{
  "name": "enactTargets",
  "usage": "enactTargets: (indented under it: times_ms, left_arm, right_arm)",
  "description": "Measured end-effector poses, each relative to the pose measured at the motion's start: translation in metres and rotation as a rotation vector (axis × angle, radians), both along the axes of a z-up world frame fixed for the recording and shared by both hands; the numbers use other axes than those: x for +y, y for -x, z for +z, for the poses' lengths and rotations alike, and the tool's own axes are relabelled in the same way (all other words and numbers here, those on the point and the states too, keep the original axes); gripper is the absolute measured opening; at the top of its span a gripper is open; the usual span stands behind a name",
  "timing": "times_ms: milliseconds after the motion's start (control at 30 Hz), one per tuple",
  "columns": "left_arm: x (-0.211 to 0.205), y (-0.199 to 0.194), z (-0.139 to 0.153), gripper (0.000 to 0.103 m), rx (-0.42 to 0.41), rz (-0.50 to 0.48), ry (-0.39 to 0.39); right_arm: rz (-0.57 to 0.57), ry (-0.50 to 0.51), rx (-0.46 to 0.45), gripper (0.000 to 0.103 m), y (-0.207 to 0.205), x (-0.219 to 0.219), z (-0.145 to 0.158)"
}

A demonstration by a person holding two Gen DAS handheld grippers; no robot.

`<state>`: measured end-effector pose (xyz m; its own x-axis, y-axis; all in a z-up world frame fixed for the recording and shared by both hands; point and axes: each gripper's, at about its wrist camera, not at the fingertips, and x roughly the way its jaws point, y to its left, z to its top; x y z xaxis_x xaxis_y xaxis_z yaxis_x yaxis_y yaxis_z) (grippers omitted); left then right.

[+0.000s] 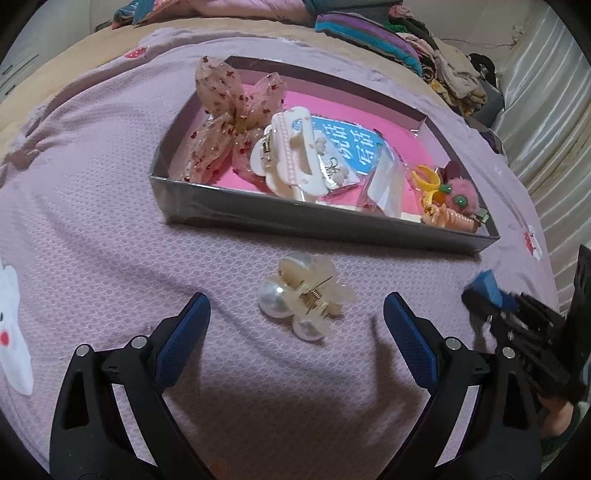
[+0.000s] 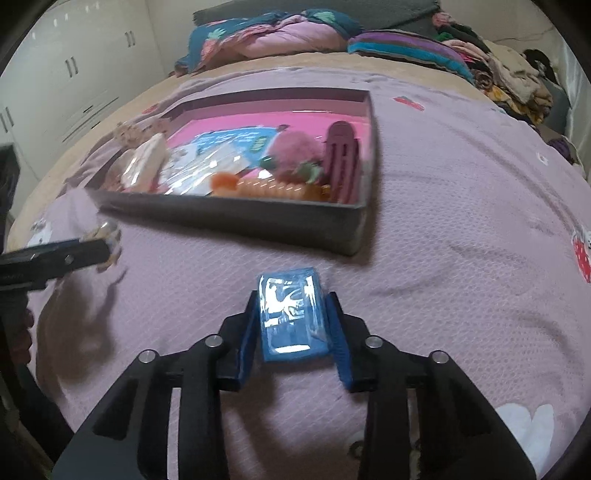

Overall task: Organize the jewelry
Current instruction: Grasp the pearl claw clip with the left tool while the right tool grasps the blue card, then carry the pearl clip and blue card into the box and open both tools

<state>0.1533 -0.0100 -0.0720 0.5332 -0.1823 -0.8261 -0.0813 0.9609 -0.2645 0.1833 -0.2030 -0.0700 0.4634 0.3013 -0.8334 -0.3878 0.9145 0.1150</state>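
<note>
A pearl-and-cream hair claw (image 1: 304,301) lies on the purple bedspread in front of the grey tray. My left gripper (image 1: 297,312) is open, its blue pads on either side of the claw and apart from it. My right gripper (image 2: 293,306) is shut on a small blue box (image 2: 291,314) with a shiny top, held above the bedspread short of the tray; it also shows at the right of the left wrist view (image 1: 491,291). The grey tray (image 1: 295,221) with a pink floor holds a gauzy bow (image 1: 232,122), a white claw clip (image 1: 291,155), small packets and a fuzzy pink clip (image 1: 460,194).
The tray (image 2: 236,218) sits mid-bed in the right wrist view, with a purple comb clip (image 2: 341,162) at its right end. Folded quilts (image 2: 273,33) and a clothes pile (image 2: 509,81) lie at the bed's far end. White wardrobes (image 2: 74,74) stand left.
</note>
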Motion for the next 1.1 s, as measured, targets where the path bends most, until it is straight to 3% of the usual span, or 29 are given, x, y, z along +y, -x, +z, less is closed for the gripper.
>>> enactTargets:
  times_ms: [100,367,633,1100]
  left_arm:
    - [-0.003,-0.001,0.0,0.086,-0.005,-0.001,-0.003]
    - [-0.003,-0.004,0.004,0.042,-0.009,-0.003,-0.015]
    - [-0.011,0.002,0.012,0.042,-0.018,-0.043,-0.048]
    - [0.019,0.034,0.044,0.042,-0.073,-0.016,-0.055]
  right_arm:
    - [0.019,-0.019,0.008,0.032,0.01,0.003,0.002]
    - [0.05,-0.056,0.041,0.032,0.032,0.013,0.005]
    - [0.089,-0.079,0.04,0.032,0.05,0.022,0.017]
    - [0.138,-0.099,-0.018,0.032,0.067,0.036,0.054]
